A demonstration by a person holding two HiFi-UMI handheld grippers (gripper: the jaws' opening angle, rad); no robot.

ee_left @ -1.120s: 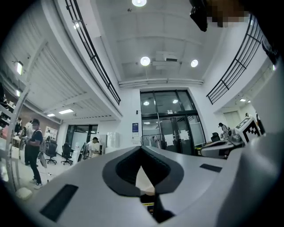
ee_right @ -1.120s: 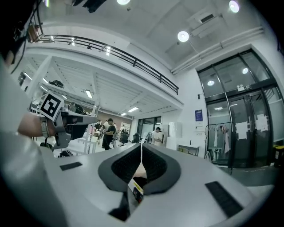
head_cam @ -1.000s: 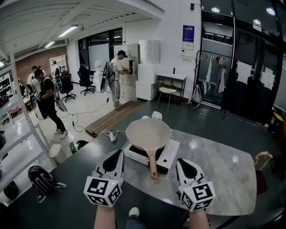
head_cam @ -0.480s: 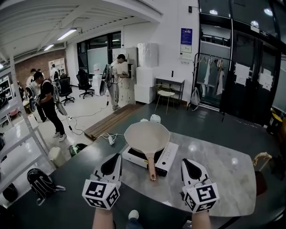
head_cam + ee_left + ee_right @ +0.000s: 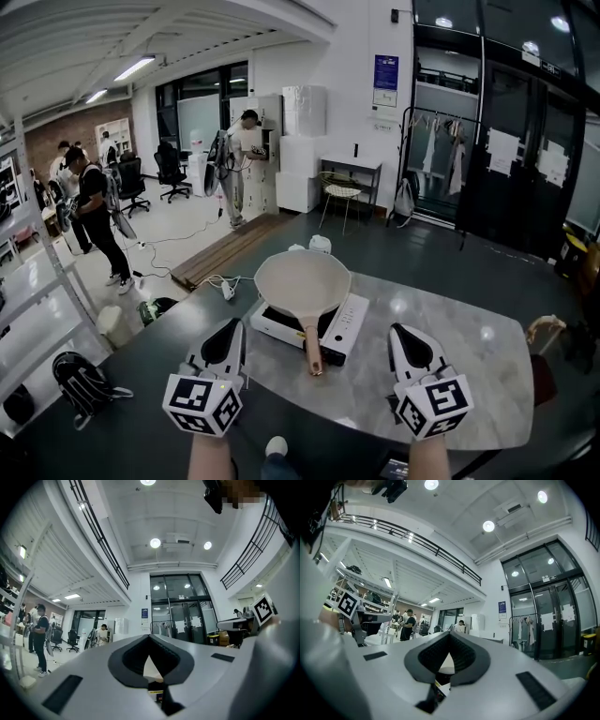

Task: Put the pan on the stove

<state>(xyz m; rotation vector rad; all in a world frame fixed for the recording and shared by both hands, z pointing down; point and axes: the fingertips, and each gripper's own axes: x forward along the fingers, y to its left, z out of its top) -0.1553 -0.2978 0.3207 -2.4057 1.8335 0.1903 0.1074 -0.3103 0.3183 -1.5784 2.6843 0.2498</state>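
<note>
A cream pan (image 5: 302, 281) with a wooden handle (image 5: 310, 349) rests on the white single-burner stove (image 5: 345, 323), its handle pointing toward me. My left gripper (image 5: 234, 324) hovers near the stove's left front corner, shut and empty. My right gripper (image 5: 397, 329) is to the right of the stove over the marble top, also shut with nothing in it. Neither touches the pan. In the left gripper view the jaws (image 5: 149, 637) meet at the tips, and the same holds in the right gripper view (image 5: 450, 636); a pale sliver shows through each gap.
The stove stands on a marble table (image 5: 459, 361) with a dark edge at the left. A small white container (image 5: 320, 244) sits behind the pan. Several people stand at the back left. A backpack (image 5: 80, 377) lies on the floor by metal shelving.
Both grippers have drifted slightly toward me and apart. The pan stays on the stove, unmoved.
</note>
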